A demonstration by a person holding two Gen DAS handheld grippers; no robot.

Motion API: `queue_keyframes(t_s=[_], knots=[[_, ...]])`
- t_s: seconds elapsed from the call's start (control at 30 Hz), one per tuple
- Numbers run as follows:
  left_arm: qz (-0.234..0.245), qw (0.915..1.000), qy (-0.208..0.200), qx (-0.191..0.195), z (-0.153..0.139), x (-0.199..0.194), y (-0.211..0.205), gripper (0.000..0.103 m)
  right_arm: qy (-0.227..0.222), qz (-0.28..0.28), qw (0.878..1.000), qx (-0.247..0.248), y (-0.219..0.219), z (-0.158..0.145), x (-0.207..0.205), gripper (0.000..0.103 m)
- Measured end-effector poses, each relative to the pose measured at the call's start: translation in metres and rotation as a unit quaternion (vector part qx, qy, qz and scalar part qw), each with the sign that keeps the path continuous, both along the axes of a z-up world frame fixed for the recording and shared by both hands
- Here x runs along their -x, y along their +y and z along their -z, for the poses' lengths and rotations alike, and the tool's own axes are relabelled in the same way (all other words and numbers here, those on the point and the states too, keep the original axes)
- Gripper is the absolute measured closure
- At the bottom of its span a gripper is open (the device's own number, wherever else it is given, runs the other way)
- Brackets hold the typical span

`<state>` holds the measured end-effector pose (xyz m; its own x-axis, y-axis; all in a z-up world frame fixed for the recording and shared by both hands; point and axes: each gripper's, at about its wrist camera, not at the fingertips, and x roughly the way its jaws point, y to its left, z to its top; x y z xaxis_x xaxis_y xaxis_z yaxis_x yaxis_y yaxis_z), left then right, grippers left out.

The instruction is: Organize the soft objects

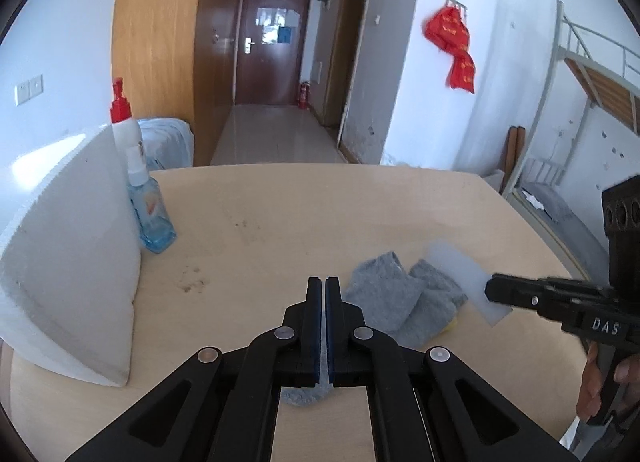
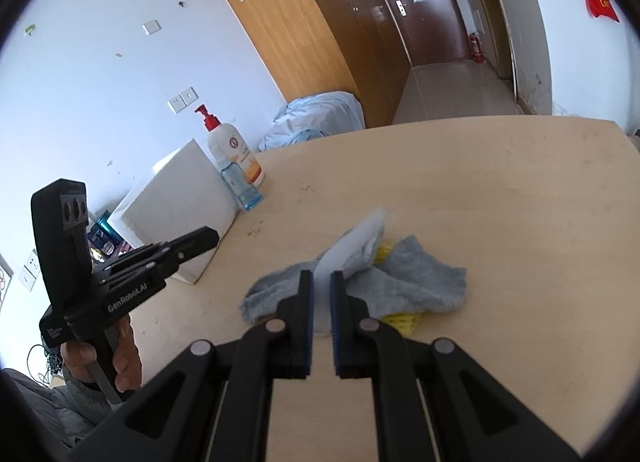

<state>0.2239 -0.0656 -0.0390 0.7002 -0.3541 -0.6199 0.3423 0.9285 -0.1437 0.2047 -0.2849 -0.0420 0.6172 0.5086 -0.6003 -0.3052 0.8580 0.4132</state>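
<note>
A pile of grey socks lies on the wooden table, with a bit of yellow fabric under it. The pile also shows in the right wrist view. My left gripper is shut with nothing visible between its fingers, just left of the pile. My right gripper is shut on a white flat sheet and holds it above the socks. The right gripper and sheet show in the left wrist view. The left gripper shows at left in the right wrist view.
A white foam box stands at the table's left. Beside it are a blue spray bottle and a white pump bottle with a red top. A metal bunk bed stands at the right. A hallway with a brown door lies ahead.
</note>
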Motion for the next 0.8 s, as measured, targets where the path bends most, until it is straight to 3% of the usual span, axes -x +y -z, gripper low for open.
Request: queue_keyframes(t_s=[0.23, 0.37, 0.43, 0.5, 0.53, 0.73, 0.8], knots=[[0.050, 0.9983, 0.027, -0.014, 0.020, 0.008, -0.015, 0.100, 0.009, -0.006, 1.000, 0.001, 0.004, 0.006, 0.004, 0.093], [0.057, 0.9971, 0.043, -0.025, 0.033, 0.010, -0.024, 0.092, 0.013, -0.008, 1.000, 0.000, 0.001, 0.008, 0.005, 0.093], [0.063, 0.9961, 0.053, -0.033, 0.039, 0.009, -0.028, 0.076, 0.013, -0.008, 1.000, 0.001, 0.001, 0.008, 0.005, 0.093], [0.062, 0.9956, 0.058, -0.040, 0.045, 0.008, -0.031, 0.040, 0.012, -0.009, 1.000, 0.000, 0.001, 0.007, 0.005, 0.093], [0.062, 0.9954, 0.060, -0.042, 0.047, 0.007, -0.031, 0.037, 0.012, -0.009, 1.000, 0.000, 0.001, 0.008, 0.005, 0.093], [0.056, 0.9961, 0.057, -0.039, 0.053, 0.002, -0.030, 0.037, 0.012, -0.009, 1.000, -0.001, -0.001, 0.009, 0.004, 0.093], [0.058, 0.9948, 0.072, -0.042, 0.059, -0.004, -0.031, 0.044, 0.012, -0.011, 1.000, -0.001, 0.000, 0.009, 0.004, 0.093]])
